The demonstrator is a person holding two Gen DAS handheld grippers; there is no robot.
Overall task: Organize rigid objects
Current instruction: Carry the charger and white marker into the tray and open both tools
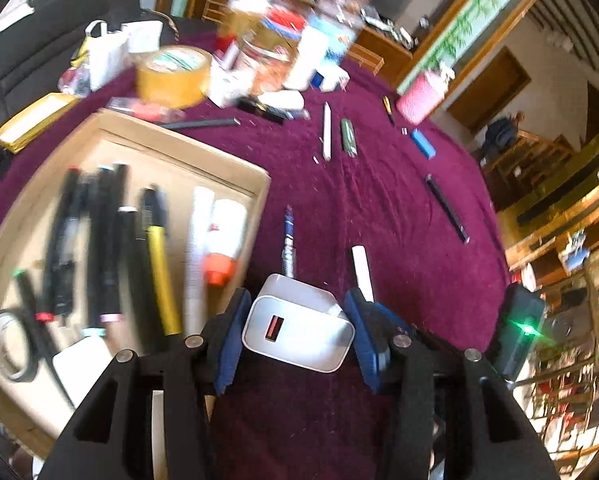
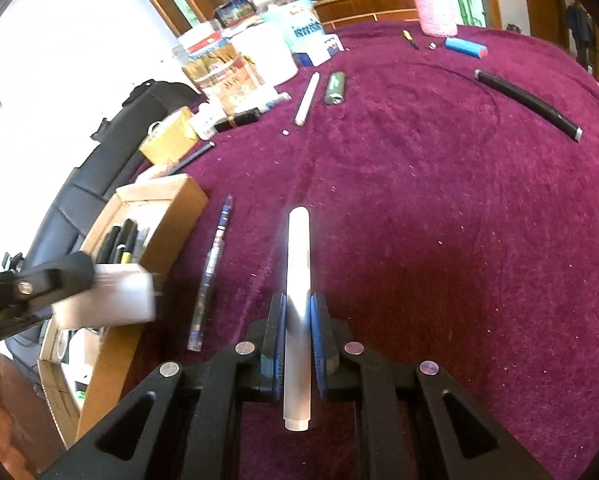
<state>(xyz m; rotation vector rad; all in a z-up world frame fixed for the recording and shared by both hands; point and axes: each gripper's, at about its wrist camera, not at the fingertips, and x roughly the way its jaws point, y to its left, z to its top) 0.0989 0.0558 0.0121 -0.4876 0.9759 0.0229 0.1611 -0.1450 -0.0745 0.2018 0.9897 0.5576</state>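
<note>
While left gripper [image 1: 297,330] pinches white USB charger [image 1: 299,326] near cardboard box [image 1: 219,160] edge — box-bound, likely — right gripper [image 2: 298,330] pinches white tube [image 2: 297,300] over purple cloth [image 2: 419,200].

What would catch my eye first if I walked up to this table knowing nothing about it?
Probably the deep purple tablecloth, strewn with pens and small odds and ends. Next, the two black grippers: the left gripper holds a white USB charger beside a cardboard box full of markers, and the right gripper is clamped on a white tube pointing out across the cloth.
</note>
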